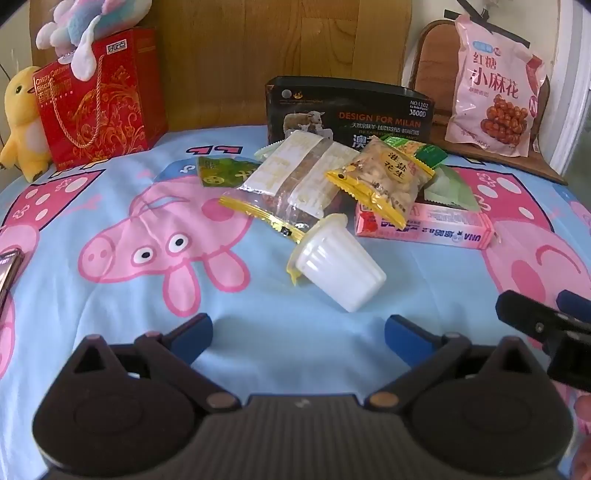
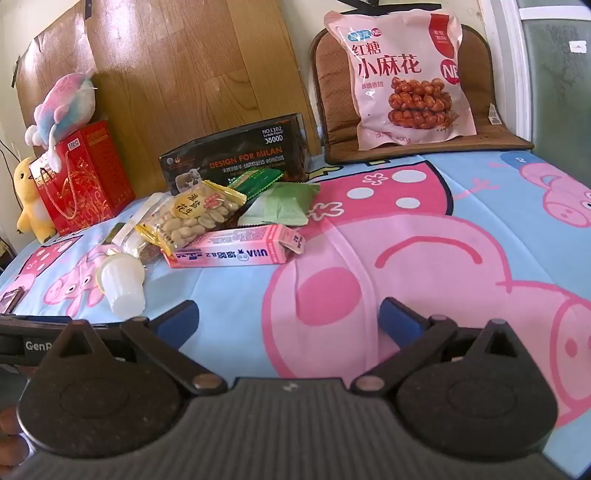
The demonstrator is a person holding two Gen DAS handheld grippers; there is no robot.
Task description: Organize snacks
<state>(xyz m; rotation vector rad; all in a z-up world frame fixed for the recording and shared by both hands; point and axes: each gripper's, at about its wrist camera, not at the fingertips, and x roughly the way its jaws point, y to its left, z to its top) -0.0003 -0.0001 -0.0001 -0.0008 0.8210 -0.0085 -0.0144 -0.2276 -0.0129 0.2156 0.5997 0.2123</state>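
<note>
L gripper (image 1: 298, 328): jaws wide apart, nothing btwn them, hovering over the bed sheet (image 1: 110, 206) w/ pink cartoon pigs. Just ahead of it, a white jelly cup (image 1: 338, 269) lies on its side, apart from the jaws. R gripper (image 2: 288, 317): jaws also wide, empty, over the pink pig print; its tip shows at the right edge of the left wrist view.

Snack pile sits mid-bed, beyond the cup: long clear bar packet (image 1: 291, 184) w/ gold edge, peanut pack (image 1: 384, 177) w/ yellow trim lying partly on top of a pink carton (image 1: 436, 229), pale green sachets (image 2: 280, 206) behind it, small green packet (image 1: 218, 173) to the left. Black box (image 1: 351, 110) stands upright behind the pile, touching it or nearly so.

Further out: red gift box (image 1: 99, 99) w/ cord handle at back left, yellow plush chick (image 1: 22, 122) beside it, pastel plush (image 1: 85, 22) on top. Back right, big pink snack bag (image 2: 402, 77) leans upright on a brown cushion (image 2: 332, 96), well apart from the pile. Phone edge (image 1: 9, 269) at far left.
</note>
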